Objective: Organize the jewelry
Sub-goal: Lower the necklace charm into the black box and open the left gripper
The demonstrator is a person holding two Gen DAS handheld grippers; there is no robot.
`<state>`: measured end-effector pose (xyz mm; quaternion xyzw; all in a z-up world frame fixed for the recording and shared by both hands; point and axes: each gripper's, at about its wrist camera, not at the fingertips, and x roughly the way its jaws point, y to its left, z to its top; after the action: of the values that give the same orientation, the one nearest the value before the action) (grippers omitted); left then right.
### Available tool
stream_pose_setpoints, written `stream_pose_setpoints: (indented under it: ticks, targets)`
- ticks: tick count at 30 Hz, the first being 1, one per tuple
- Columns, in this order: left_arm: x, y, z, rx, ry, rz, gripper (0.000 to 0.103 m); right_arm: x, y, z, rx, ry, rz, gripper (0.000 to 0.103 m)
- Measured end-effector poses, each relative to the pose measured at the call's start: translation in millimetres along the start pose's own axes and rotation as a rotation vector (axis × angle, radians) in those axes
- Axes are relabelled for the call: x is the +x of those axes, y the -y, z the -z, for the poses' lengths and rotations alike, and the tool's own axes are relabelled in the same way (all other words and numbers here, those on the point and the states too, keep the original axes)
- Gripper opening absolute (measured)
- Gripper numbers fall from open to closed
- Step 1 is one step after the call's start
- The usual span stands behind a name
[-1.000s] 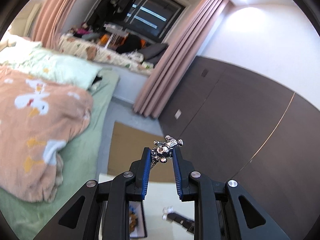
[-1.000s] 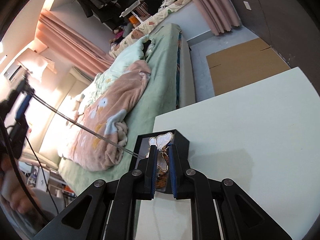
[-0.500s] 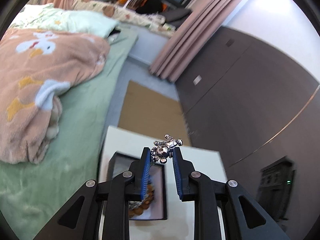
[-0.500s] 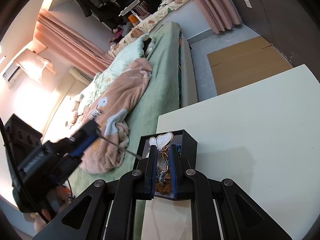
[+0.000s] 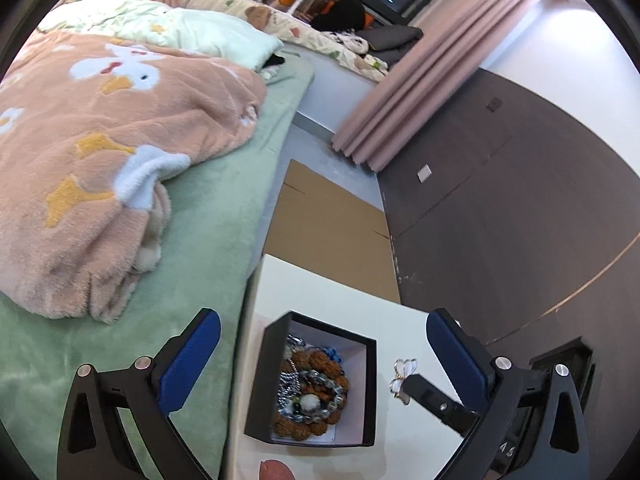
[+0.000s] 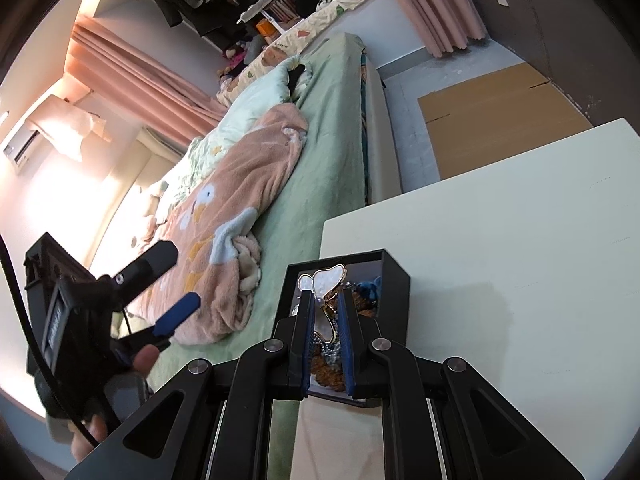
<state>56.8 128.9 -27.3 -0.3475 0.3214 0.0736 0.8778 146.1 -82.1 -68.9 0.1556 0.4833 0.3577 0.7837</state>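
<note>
- Plainly, the left gripper [image 5: 320,364] hangs over the black box [image 5: 370,392]; its jaws have just been opening and now stand wide with nothing between them.
- Right gripper [image 6: 325,316] pinches the butterfly brooch [image 6: 325,280] just above the box; releasing off-centre could land it on the rim or the white table [image 6: 500,248].
- Chains could tangle in the crowded box [image 6: 396,276].
- Count: one box; two grippers; one brooch held; inside, a brown bead bracelet [image 5: 316,364] and a silvery heap, pieces uncountable.
</note>
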Motion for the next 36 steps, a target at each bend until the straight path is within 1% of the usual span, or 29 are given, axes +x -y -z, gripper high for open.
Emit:
stream_pose_setpoints:
  ticks: [5, 6, 7, 8, 9, 11, 13, 14, 15, 16, 17, 18, 22, 25, 30, 33, 36]
  targets:
    - [-6.2, -8.9, -5.8, -0.015, 0.016, -0.015, 0.103, 11.5, -5.1, 0.5, 0.027, -0.014, -0.048, 0.014]
    - [-7.1, -10.2, -6.5, -0.015, 0.021, -0.02, 0.103, 14.8, -4.8, -0.2, 0.026, -0.026, -0.045, 0.019]
    - [-7.6, -11.5, -7.6, -0.015, 0.023, -0.024, 0.103, 17.4, -3.8, -0.1, 0.027, -0.039, -0.039, 0.027]
    - [-8.2, -12.6, -7.8, -0.013, 0.025, -0.029, 0.103, 19.2, -0.1, 0.0, 0.039, -0.051, -0.028, 0.049]
    - [-8.5, -13.0, -8.1, -0.012, 0.024, -0.032, 0.103, 17.6, 4.7, 0.8, 0.057, -0.042, -0.018, 0.058]
    - [-9.2, -12.5, -6.4, -0.008, 0.021, -0.033, 0.103, 12.9, 12.0, 1.3, 0.076, -0.03, 0.005, 0.058]
    - [-8.1, -7.9, -3.3, 0.009, 0.012, -0.028, 0.103, 7.9, 18.0, 1.0, 0.089, -0.039, 0.027, 0.059]
    - [-7.1, -4.6, -1.2, 0.022, 0.006, -0.026, 0.103, 2.9, 20.8, 1.1, 0.094, -0.03, 0.039, 0.061]
    - [-6.0, -1.0, 0.9, 0.036, 0.002, -0.026, 0.103, -2.2, 23.0, 1.1, 0.094, -0.019, 0.054, 0.07]
    - [-4.5, 2.9, 3.3, 0.052, -0.002, -0.028, 0.103, -6.7, 24.8, 0.7, 0.094, -0.009, 0.069, 0.076]
    - [-4.0, 6.3, 5.6, 0.067, -0.005, -0.03, 0.103, -12.8, 26.2, 1.0, 0.093, 0.004, 0.082, 0.088]
    - [-3.7, 10.9, 8.6, 0.087, -0.008, -0.031, 0.103, -19.3, 27.5, 1.5, 0.09, 0.018, 0.09, 0.092]
    - [-6.9, 24.2, 18.5, 0.157, -0.011, -0.031, 0.103, -37.5, 29.4, 1.2, 0.058, 0.039, 0.136, 0.092]
    - [-13.1, 31.6, 27.1, 0.206, 0.0, -0.043, 0.103, -50.6, 29.7, 3.4, 0.025, 0.045, 0.159, 0.092]
    - [-20.2, 41.7, 39.9, 0.263, 0.026, -0.07, 0.103, -75.2, 35.6, 9.9, 0.013, 0.08, 0.165, 0.092]
    - [-23.1, 46.8, 48.5, 0.284, 0.045, -0.086, 0.103, -87.3, 39.9, 13.1, 0.013, 0.097, 0.164, 0.096]
    - [-24.2, 53.3, 59.5, 0.305, 0.049, -0.087, 0.103, -97.2, 40.6, 16.5, -0.015, 0.108, 0.185, 0.097]
